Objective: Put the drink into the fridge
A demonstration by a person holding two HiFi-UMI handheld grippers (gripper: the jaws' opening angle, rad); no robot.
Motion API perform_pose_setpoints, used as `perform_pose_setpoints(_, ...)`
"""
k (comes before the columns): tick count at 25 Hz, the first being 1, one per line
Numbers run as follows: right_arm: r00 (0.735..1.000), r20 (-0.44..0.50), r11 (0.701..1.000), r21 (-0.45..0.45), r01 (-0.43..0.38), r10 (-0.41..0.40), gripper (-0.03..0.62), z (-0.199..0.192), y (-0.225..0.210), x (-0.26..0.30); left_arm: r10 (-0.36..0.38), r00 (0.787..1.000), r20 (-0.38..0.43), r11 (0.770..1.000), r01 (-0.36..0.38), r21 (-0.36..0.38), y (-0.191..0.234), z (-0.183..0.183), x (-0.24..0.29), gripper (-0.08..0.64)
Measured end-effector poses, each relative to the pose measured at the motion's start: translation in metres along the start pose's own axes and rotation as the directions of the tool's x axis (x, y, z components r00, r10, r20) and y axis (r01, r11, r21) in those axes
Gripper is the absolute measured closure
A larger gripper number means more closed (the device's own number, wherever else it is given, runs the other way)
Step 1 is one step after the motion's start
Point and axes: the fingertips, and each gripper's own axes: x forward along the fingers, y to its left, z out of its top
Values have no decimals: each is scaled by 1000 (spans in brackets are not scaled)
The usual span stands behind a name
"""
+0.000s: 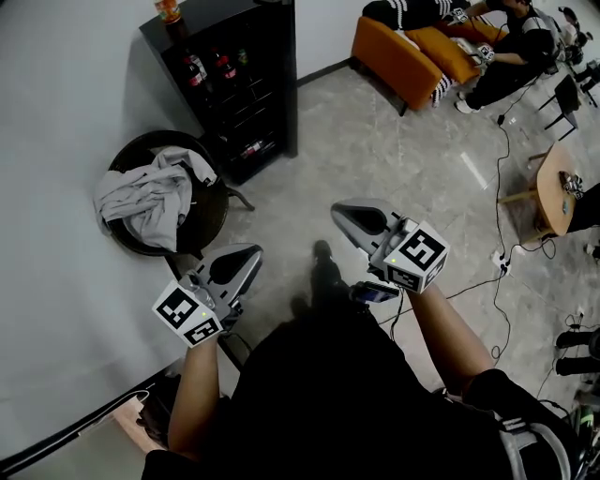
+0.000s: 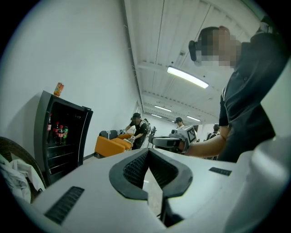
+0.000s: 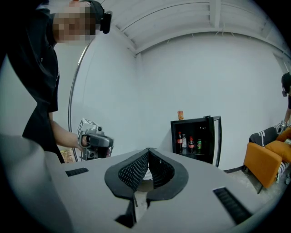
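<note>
Head view looks down on the black fridge (image 1: 279, 84) against the wall, bottles (image 1: 208, 66) on its shelves; beside it a round chair (image 1: 214, 220) carries a grey cloth (image 1: 150, 197); nearer, the left claw (image 1: 255, 253) and right claw (image 1: 339, 212) are both closed tight, holding nothing; the orange drink can (image 1: 169, 11) stands on top of the fridge, well apart from both.

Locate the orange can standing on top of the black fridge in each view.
Head view: the orange can is at the top edge, left of centre, on the black fridge.
Left gripper view: the orange can is at far left, on the black fridge.
Right gripper view: the orange can is right of centre, on the black fridge.
Shared landmark: the black fridge.
</note>
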Motion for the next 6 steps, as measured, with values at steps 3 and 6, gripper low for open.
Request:
perform_pose_setpoints(3,1000,-13,1000,-10,8,-8,569,-1,-1,4,-16,1000,-7,1000,16,-5,-2,-3,5,549)
perform_pose_setpoints(6,999,-33,1000,-28,12,-13,569,-4,-2,7,-23,1000,-11,1000,23,-15,0,-5,6,549)
